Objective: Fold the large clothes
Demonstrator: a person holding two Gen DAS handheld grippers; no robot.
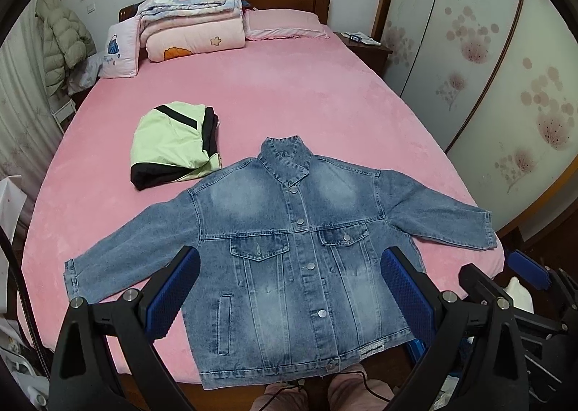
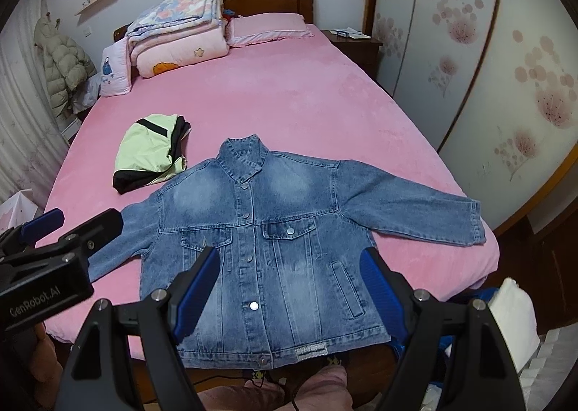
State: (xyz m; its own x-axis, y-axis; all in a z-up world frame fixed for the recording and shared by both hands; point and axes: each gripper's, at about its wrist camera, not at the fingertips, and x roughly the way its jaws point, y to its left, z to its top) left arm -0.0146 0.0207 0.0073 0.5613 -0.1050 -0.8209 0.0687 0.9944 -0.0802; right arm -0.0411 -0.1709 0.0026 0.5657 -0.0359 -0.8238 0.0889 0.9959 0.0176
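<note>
A blue denim jacket [image 1: 289, 252] [image 2: 267, 241] lies flat and buttoned, front up, on the near end of the pink bed [image 1: 289, 93] [image 2: 289, 93]. Both sleeves spread sideways and its hem hangs slightly past the bed's front edge. My left gripper [image 1: 292, 288] hovers open above the jacket's lower front, holding nothing. My right gripper [image 2: 290, 284] is likewise open and hovers over the lower front. In the right wrist view the left gripper's black body [image 2: 50, 259] shows at the left; in the left wrist view the right gripper [image 1: 505, 277] shows at the right.
A folded light-green and black garment [image 1: 177, 147] [image 2: 151, 154] lies just left of the jacket's collar. Stacked quilts [image 1: 191, 21] and pillows [image 1: 285, 26] sit by the headboard. A wardrobe [image 1: 487, 50] stands on the right, and a padded coat [image 1: 61, 39] hangs on the left. A person's knees [image 2: 289, 389] are below.
</note>
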